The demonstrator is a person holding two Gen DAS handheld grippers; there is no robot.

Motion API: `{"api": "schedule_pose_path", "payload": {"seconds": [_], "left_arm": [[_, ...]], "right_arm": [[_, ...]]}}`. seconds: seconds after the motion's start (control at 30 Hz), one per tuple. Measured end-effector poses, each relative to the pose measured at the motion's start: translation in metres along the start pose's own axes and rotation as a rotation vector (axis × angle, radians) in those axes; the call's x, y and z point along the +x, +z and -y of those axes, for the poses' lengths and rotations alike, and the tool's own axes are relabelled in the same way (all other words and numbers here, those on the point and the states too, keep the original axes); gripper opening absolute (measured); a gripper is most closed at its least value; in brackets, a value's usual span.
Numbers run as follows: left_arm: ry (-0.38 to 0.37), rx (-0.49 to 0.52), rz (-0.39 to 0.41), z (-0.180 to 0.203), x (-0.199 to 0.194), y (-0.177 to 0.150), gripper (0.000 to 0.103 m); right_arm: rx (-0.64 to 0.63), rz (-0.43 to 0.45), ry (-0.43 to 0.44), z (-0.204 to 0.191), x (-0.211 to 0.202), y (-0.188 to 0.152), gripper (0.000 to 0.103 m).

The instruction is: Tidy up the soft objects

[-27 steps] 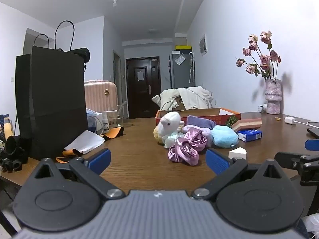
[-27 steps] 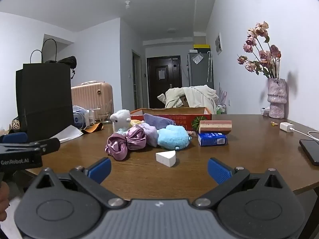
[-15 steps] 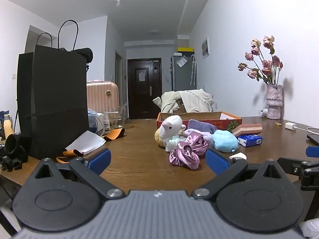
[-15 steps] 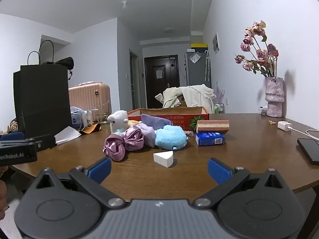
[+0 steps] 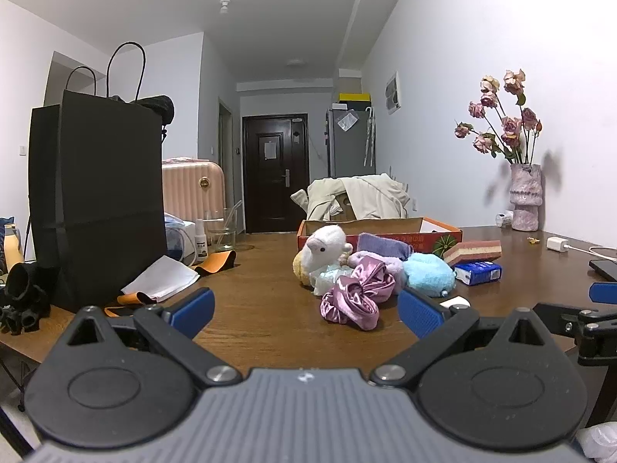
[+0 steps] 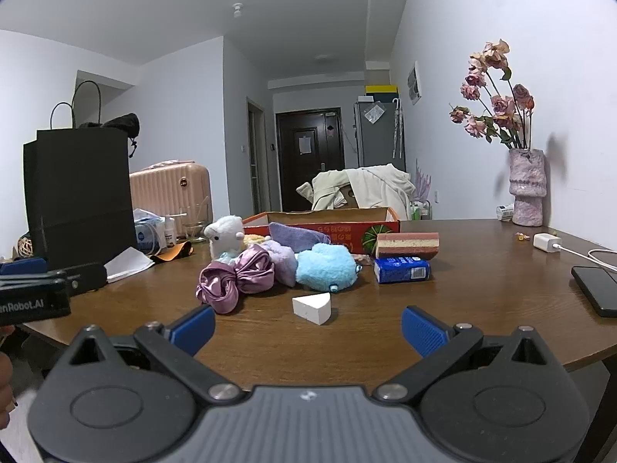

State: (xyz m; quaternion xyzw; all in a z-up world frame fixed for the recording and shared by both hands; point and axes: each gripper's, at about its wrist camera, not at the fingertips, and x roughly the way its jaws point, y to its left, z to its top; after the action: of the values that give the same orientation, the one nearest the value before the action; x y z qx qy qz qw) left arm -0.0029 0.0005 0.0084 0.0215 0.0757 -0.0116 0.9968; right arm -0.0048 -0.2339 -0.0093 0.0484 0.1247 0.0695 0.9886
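Wooden dining table (image 6: 482, 289) fills both views, in a white-walled room with a dark door at the far end. Nearest me, my left gripper (image 5: 304, 310) and right gripper (image 6: 308, 326) hover at the table's near edge, jaws wide apart, holding nothing. From the right wrist I see the left gripper's side lettering, cut off, reading "nRobot.AI".

Just beyond lies a white wedge sponge (image 6: 312, 307). Behind it sits the heap of soft things: a pink satin scrunchie (image 5: 353, 301), a blue plush (image 6: 326, 272), a lilac plush (image 6: 279, 260) and a white lamb toy (image 5: 324, 245), all touching. A blue tissue pack (image 6: 401, 269) carries print too small to read.

Farther back, an open red cardboard box (image 6: 331, 227) has a purple cloth (image 6: 295, 237) draped against its front; its interior is hidden. A black paper bag (image 5: 96, 200) stands left, contents unseen.
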Motion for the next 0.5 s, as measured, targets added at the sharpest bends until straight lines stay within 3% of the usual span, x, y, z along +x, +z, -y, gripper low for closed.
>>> {"api": "schedule_pose_path", "payload": {"seconds": [0.5], "left_arm": [[0.002, 0.002, 0.003, -0.0002, -0.0022, 0.0025, 0.103]], "right_arm": [[0.016, 0.008, 0.001, 0.0035, -0.0023, -0.0005, 0.103]]}}
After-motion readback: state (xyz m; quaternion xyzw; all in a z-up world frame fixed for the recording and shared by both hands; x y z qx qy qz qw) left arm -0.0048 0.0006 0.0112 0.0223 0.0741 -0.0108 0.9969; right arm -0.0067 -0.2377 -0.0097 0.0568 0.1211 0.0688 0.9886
